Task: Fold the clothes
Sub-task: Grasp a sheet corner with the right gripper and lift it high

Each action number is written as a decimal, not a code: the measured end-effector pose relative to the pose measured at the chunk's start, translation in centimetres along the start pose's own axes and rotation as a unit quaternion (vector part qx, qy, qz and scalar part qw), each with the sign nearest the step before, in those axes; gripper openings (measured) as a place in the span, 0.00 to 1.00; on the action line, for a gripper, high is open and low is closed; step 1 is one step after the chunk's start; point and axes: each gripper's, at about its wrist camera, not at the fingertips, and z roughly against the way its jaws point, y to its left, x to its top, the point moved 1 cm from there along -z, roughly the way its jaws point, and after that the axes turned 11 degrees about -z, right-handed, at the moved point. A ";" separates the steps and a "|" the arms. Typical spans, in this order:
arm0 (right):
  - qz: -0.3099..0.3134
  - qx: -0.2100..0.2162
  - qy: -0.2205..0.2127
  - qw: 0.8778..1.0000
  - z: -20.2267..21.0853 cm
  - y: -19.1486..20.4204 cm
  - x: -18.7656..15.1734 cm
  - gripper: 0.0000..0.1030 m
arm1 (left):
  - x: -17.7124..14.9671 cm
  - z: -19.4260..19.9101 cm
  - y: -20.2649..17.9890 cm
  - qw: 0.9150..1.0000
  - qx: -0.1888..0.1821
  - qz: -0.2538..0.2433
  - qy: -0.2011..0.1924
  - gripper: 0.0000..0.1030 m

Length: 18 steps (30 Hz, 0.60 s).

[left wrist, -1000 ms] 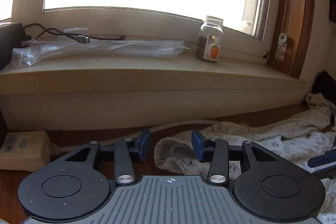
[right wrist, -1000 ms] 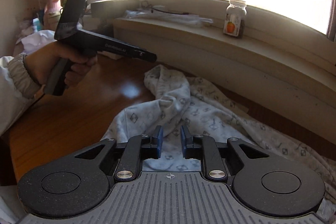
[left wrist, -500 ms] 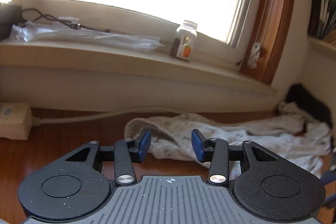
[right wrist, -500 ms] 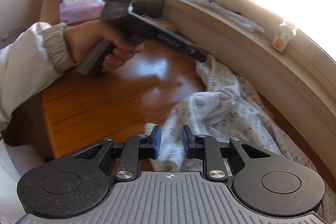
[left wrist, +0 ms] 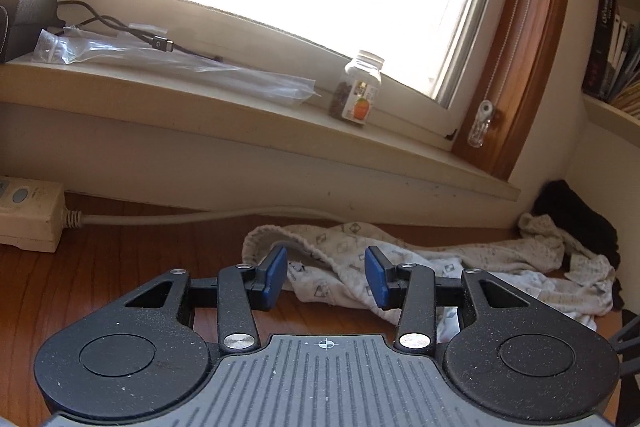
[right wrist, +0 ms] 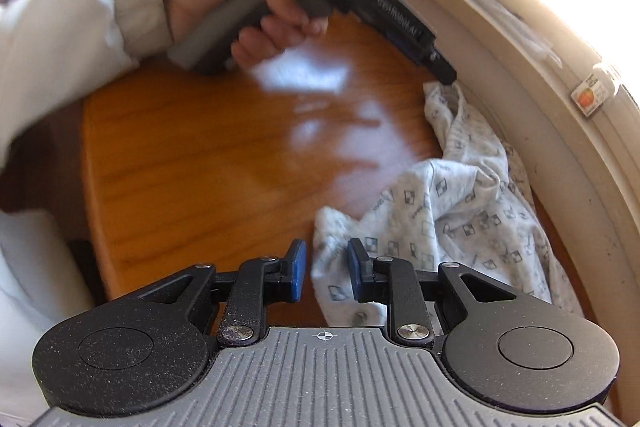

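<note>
Ideally, both parted, empty grippers, left gripper (left wrist: 326, 281) and right gripper (right wrist: 326, 271), should pinch the crumpled white patterned garment (right wrist: 460, 211) near the wooden tabletop's (right wrist: 200, 163) back edge, then spread it flat.

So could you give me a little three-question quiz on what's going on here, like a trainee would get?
1. True or false: the left gripper is clamped on the patterned garment.
2. Where does the small jar stand? A) on the wooden table B) on the windowsill C) on a shelf
3. Fill in: the white power strip sits at the table's far ____ as the left camera sees it.

Key: 1 false, its fingers are apart; 2 B; 3 left.
</note>
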 end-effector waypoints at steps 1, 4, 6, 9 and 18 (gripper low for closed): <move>0.006 -0.008 0.004 1.000 -0.2 0.0 -0.1 0.24 | 0.0 0.0 0.0 1.000 0.000 0.000 0.000 0.45; 0.014 -0.018 0.008 1.000 0.1 -1.0 -0.2 0.07 | -0.1 0.1 0.0 1.000 -0.004 -0.001 0.000 0.45; 0.011 -0.030 -0.005 0.999 1.2 -1.9 -0.1 0.03 | -0.1 0.2 -0.3 1.000 -0.008 -0.003 0.001 0.45; -0.004 -0.042 -0.033 0.999 4.0 -3.7 0.4 0.03 | -0.3 0.3 -1.0 1.000 -0.015 -0.011 0.007 0.45; -0.055 -0.096 -0.092 0.990 9.5 -9.9 1.9 0.03 | -0.9 1.1 -6.8 0.996 -0.063 -0.056 0.017 0.48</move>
